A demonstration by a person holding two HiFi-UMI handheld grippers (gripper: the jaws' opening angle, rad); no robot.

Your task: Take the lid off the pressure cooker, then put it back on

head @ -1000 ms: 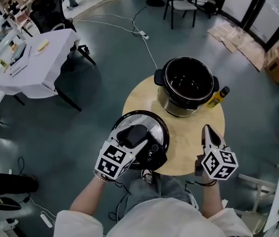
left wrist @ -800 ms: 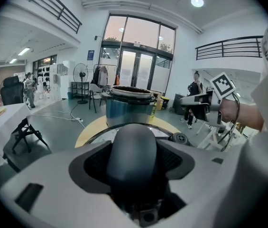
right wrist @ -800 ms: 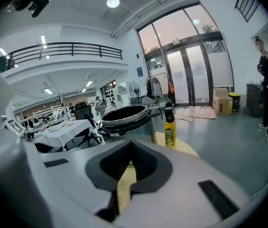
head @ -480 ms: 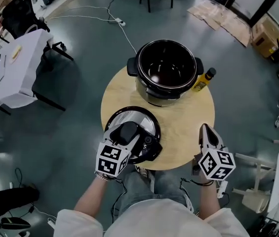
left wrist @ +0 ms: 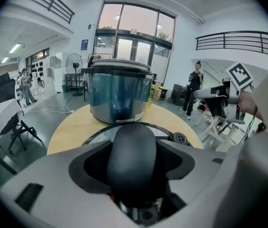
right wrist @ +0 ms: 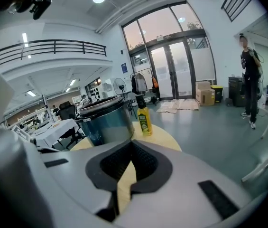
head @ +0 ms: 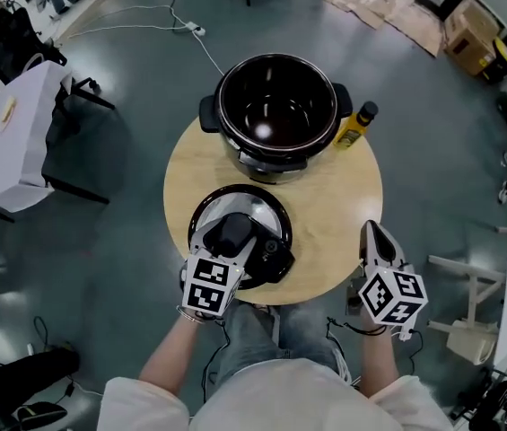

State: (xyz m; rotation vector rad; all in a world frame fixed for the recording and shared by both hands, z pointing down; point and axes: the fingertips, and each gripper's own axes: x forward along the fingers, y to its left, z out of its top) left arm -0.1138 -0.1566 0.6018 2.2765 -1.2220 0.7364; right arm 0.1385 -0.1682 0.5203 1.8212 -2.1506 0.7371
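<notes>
1. My left tongs (left wrist: 134, 161) pinch the handle (left wrist: 134, 146) of the lid (head: 251, 206). I grip the knob at the centre so the lid hangs level.
2. The lid is at the near edge of the bench (head: 334, 206), well clear of the pot (head: 277, 106). That leaves the pot's mouth open. I cannot tell whether the rim rests on the wood or sits just above it.
3. My right tongs (right wrist: 122, 171) are pressed together and empty. I hold them over the bench's right edge, out of the lid's path.
4. A bottle (head: 354, 126) stands just beside the pot on the right.
5. Judgement: removal is done. Refitting calls for carrying the lid forward and seating it squarely on the pot.
</notes>
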